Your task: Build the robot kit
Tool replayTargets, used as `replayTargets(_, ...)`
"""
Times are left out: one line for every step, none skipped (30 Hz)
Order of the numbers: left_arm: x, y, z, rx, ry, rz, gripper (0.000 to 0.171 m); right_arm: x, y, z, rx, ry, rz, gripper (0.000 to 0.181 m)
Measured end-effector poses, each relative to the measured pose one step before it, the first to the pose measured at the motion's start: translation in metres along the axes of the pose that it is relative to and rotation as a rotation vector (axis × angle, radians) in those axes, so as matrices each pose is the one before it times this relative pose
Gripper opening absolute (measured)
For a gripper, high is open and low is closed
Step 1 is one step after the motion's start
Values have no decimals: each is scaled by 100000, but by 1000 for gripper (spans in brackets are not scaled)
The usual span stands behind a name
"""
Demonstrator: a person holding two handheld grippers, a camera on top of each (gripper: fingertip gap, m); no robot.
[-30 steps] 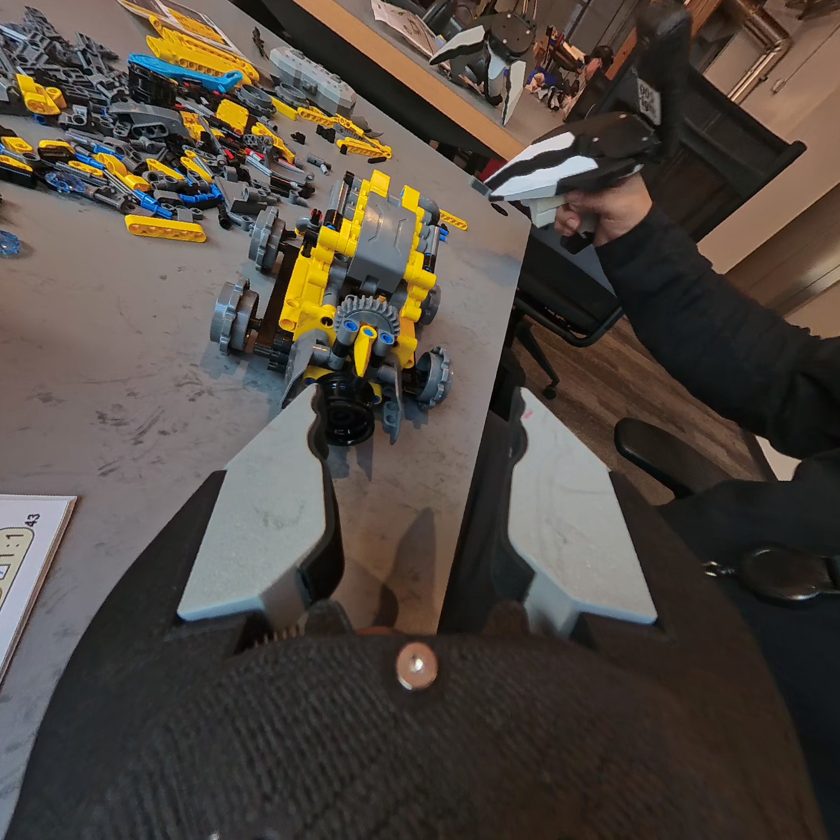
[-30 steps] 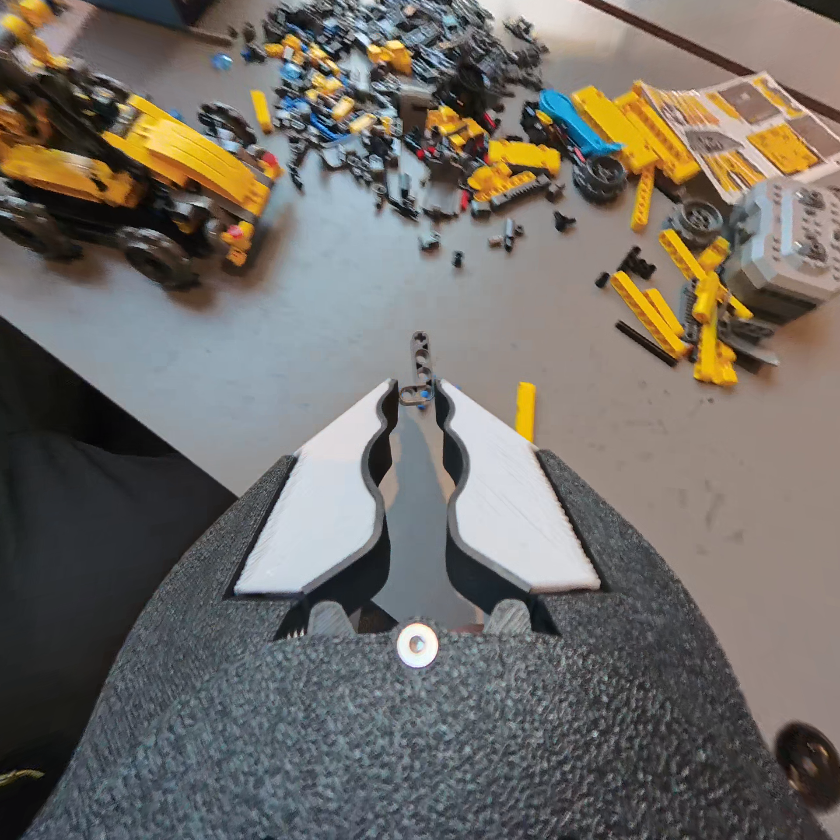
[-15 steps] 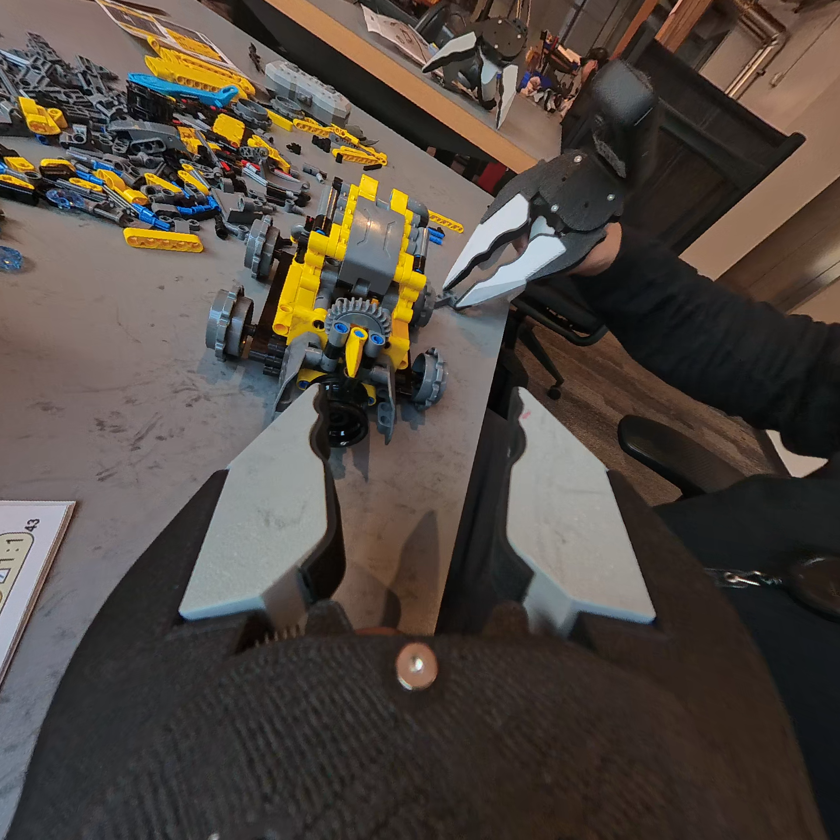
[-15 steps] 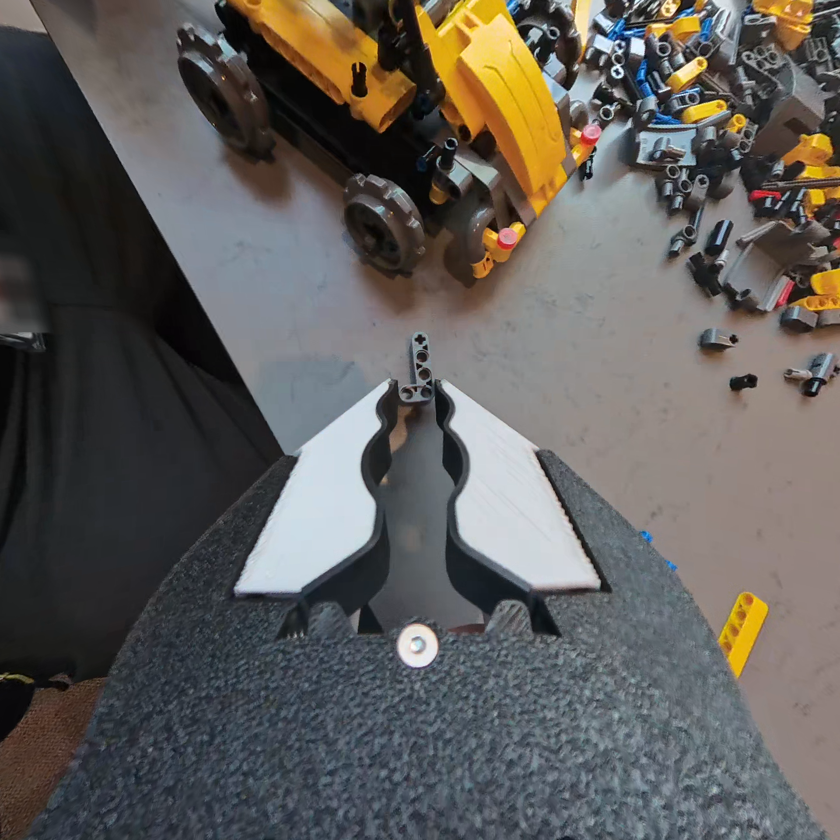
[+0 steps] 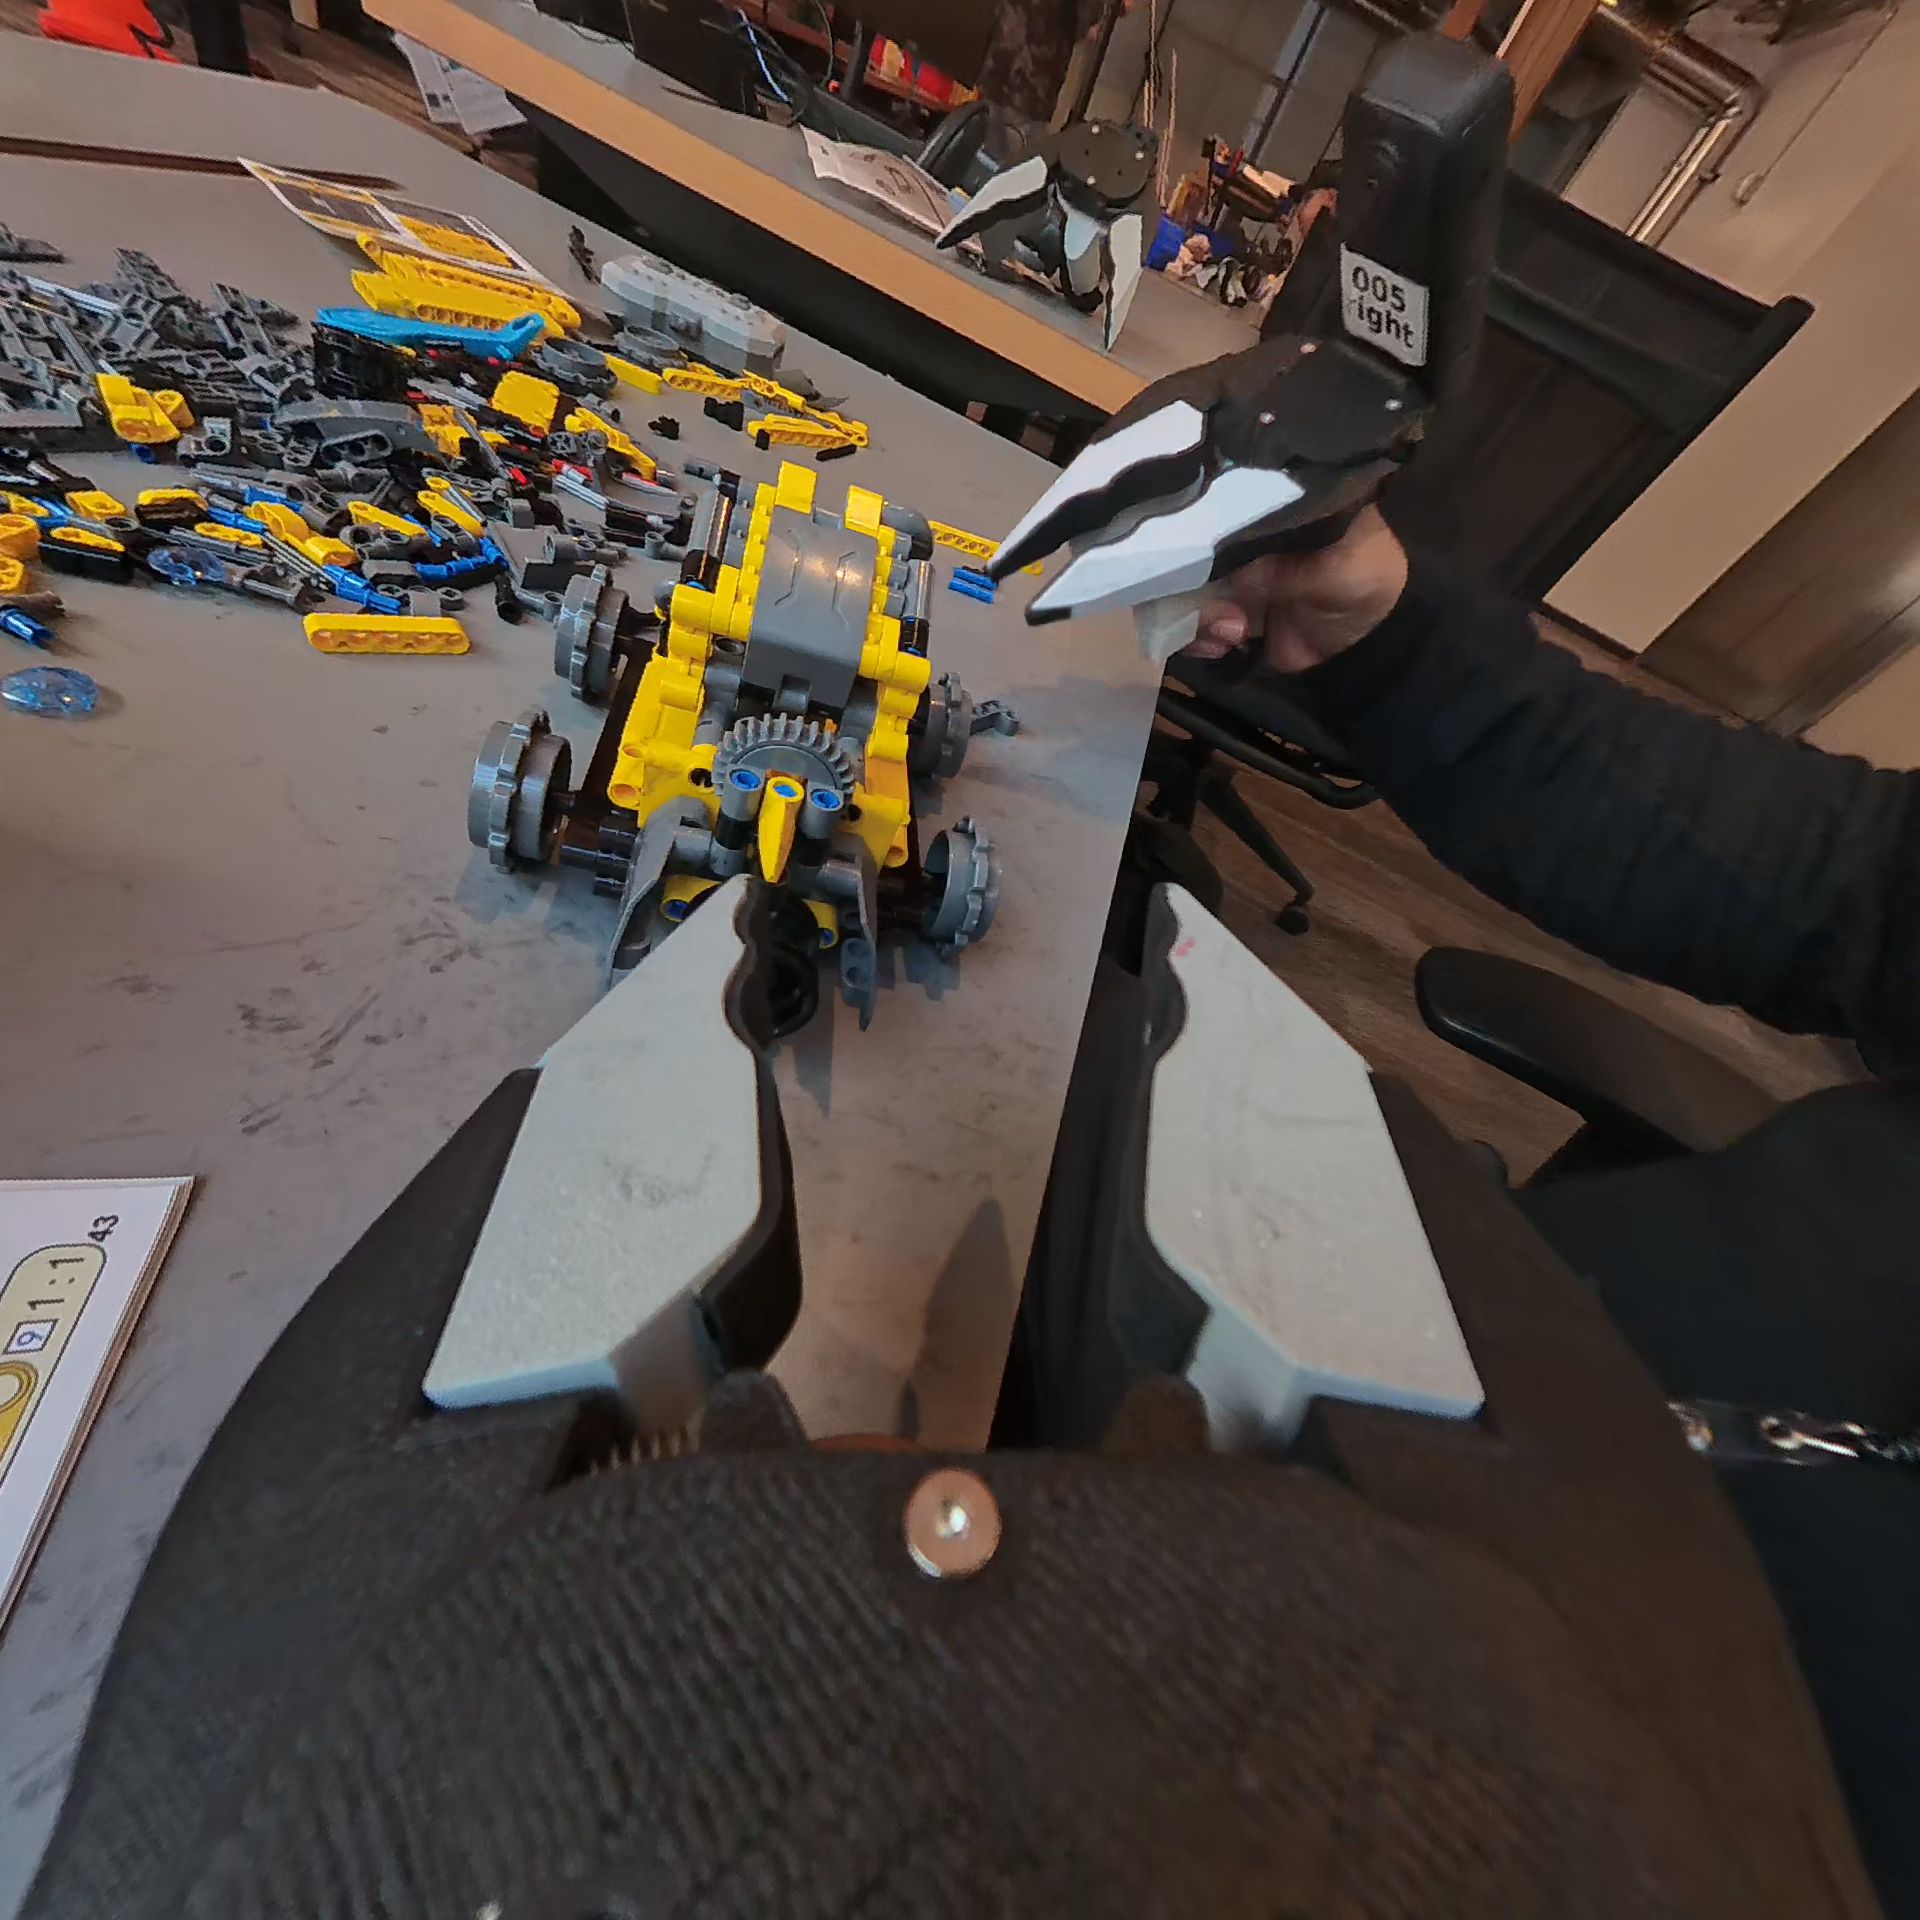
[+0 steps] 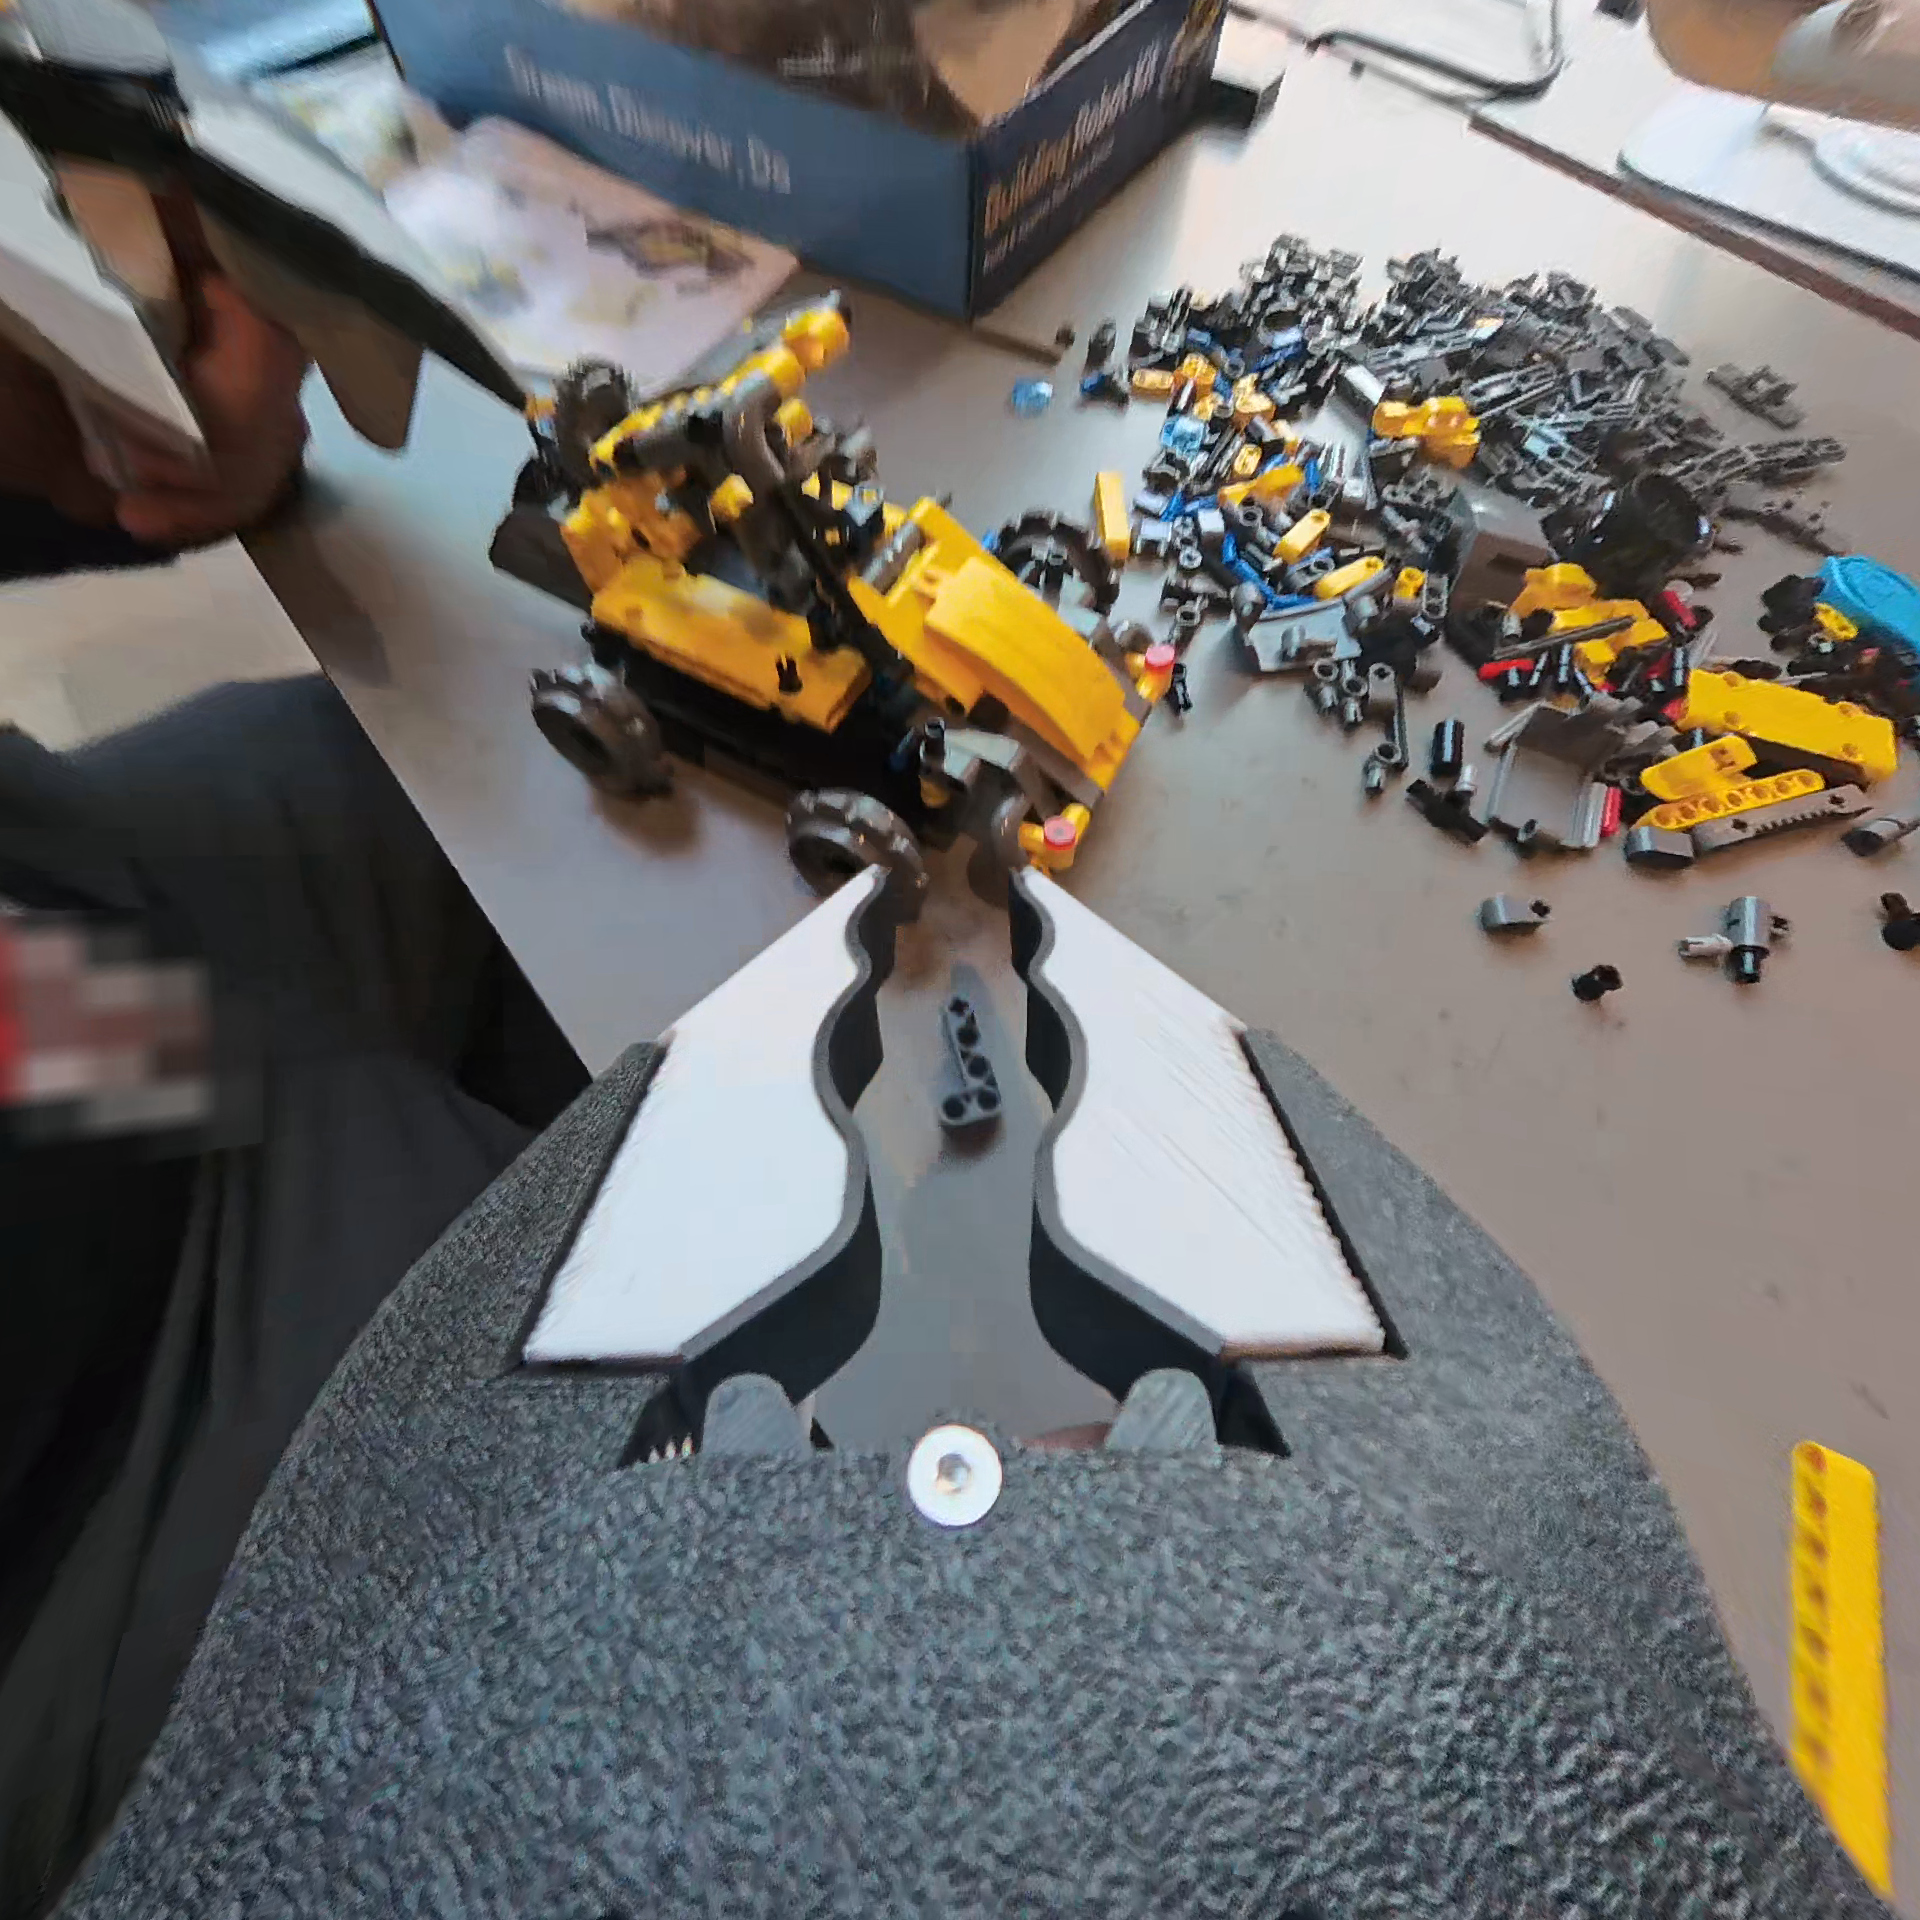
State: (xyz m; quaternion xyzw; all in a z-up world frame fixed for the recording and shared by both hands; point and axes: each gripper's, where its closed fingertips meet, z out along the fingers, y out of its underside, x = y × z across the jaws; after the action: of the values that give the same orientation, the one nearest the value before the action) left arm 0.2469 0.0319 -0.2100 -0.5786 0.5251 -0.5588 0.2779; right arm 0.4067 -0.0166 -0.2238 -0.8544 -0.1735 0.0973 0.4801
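A yellow and grey brick-built vehicle stands on the grey table near its right edge; it also shows in the right wrist view. My left gripper is open and empty, and its left fingertip is at the black round part on the vehicle's near end. My right gripper is open, a little above the table by the vehicle's wheel. A small dark grey beam lies loose on the table below its fingers. The left wrist view shows this beam beside the vehicle and the right gripper above it.
A wide pile of loose yellow, black and blue parts lies beyond the vehicle. A dark blue box stands behind. A yellow beam lies near the right gripper. A booklet is at the left. The table edge runs beside a chair. Spacing between my two grippers at the tips: around 20 cm.
My right gripper opened and let go of the dark beam, which now lies on the table by the vehicle's wheel. The gripper has pulled up and back. The left gripper has barely moved.
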Motion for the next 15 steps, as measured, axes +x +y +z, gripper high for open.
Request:
replayTargets(-20, 39, 20, -234, 39, -279, 70, -4, -326, 240, 2499, -60, 2903, 21)
replayTargets(-51, 66, 44, -513, 173, -790, 71, 69, -146, 334, 1075, 206, 2326, 21)
replayTargets(-75, 35, 25, -318, 1, -799, 72, 106, -44, 370, -104, 476, 1358, 21)
replayTargets(-30, -4, 5, 65, 67, -400, 73, 226, 42, 397, -1100, 1447, 615, 20)
replayTargets(39, -21, -33, 239, 278, -12, 73, 64, 118, 401, -1906, 702, -120, 21)
replayTargets(63, 6, -25, 159, 253, 245, 73, -337, 54, 387, -1820, -1614, -695, 22)
replayTargets(76, 36, -17, 29, 32, 579, 73, -413, -22, 367, -1429, -1627, -1074, 22)
replayTargets(71, 63, 8, -126, -285, 940, 73, -363, -2, 363, -1407, -1058, -1558, 22)
replayTargets(153, 108, 27, -396, 31, 1451, 73, -596, -38, 378, -1083, -2502, -1550, 22)
replayTargets(227, 178, 84, -851, 318, 1777, 75, -682, -56, 423, -946, -3285, -911, 24)
replayTargets(178, 251, 135, -1374, -49, 1644, 76, -428, 23, 472, -1602, -2064, -659, 29)
replayTargets(162, 254, 146, -1497, -136, 1657, 76, -55, 67, 458, -1961, 304, -1187, 34)
replayTargets(98, 202, 129, -1276, -452, 1531, 75, 137, -105, 314, -664, 1729, -2171, 32)
replayTargets(-12, 163, 128, -1046, -748, 789, 74, 124, -212, 254, -185, 1588, -1581, 32)
replayTargets(-94, 116, 97, -887, -717, -133, 73, -106, -204, 257, -483, -74, -533, 33)
